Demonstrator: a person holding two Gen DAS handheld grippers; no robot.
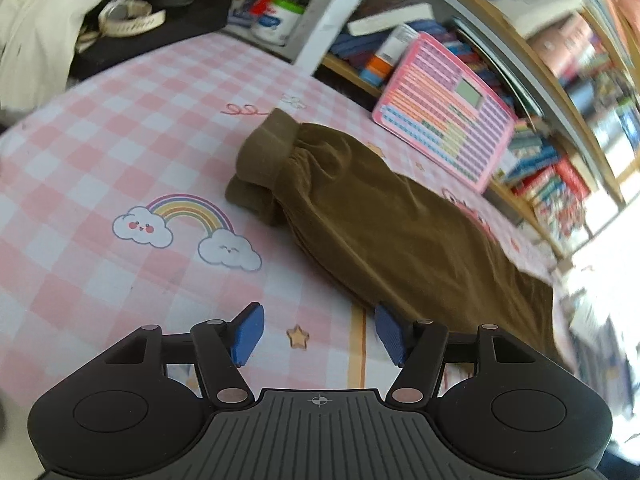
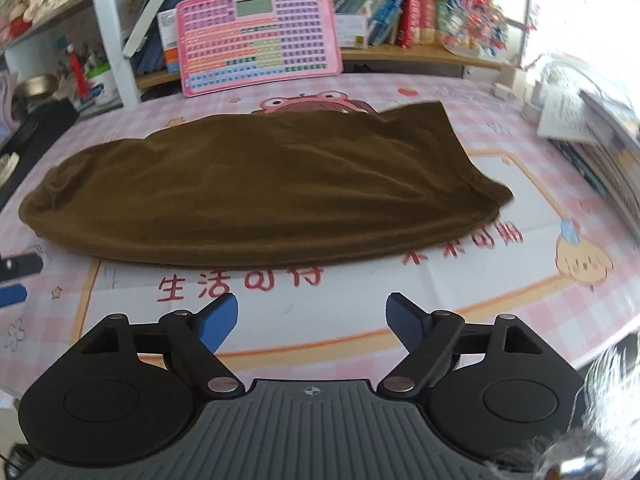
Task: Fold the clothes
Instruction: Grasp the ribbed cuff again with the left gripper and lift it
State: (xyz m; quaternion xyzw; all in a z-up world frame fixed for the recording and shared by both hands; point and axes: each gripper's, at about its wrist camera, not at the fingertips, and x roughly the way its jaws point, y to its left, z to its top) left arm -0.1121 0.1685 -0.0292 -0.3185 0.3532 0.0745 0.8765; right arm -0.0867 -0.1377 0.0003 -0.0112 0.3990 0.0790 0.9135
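Note:
Olive-brown trousers [image 1: 384,216] lie folded lengthwise on the pink checked tablecloth [image 1: 100,152], their ribbed cuffs [image 1: 260,160] stacked at the far end in the left wrist view. My left gripper [image 1: 318,330] is open just above the cloth, its right blue pad beside the trousers' near edge, holding nothing. In the right wrist view the same trousers [image 2: 256,188] stretch across the middle of the table. My right gripper [image 2: 312,320] hangs open in front of their long near edge, empty. The left gripper's blue fingertips [image 2: 12,294] peek in at the left border.
A pink keyboard toy [image 2: 260,36] leans against the bookshelf [image 2: 400,52] behind the trousers. Books and papers [image 2: 592,136] pile at the table's right side. A black object with a watch [image 1: 128,20] and a pen cup [image 1: 280,20] stand at the far left.

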